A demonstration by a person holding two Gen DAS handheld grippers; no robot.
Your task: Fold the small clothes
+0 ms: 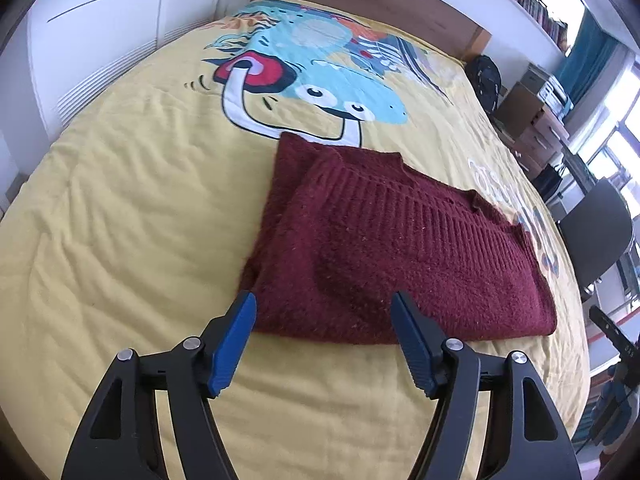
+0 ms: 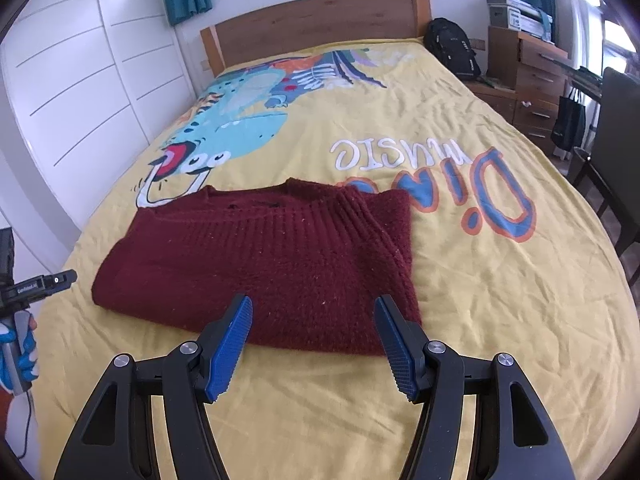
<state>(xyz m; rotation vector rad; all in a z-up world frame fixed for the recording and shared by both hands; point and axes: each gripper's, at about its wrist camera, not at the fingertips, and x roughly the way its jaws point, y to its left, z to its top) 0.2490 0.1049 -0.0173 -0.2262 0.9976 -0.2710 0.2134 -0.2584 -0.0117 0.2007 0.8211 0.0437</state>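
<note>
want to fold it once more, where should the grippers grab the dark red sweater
Probably the near edge of the sweater, one corner per gripper, coming in low from the front. It lies flat and already folded on the yellow bedspread, with that edge just ahead of the open left gripper and right gripper. Pinch all layers, since the ribbed band lies folded across the top.

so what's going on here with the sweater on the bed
A person is folding clothes with a handheld gripper in each hand. A dark red sweater lies on the yellow bedspread, already folded into a compact bundle with its ribbed hem on top. The left gripper and right gripper are both open and empty, held just short of the sweater's near edge, one toward each end. Neither is gripping the fabric at this moment.
</note>
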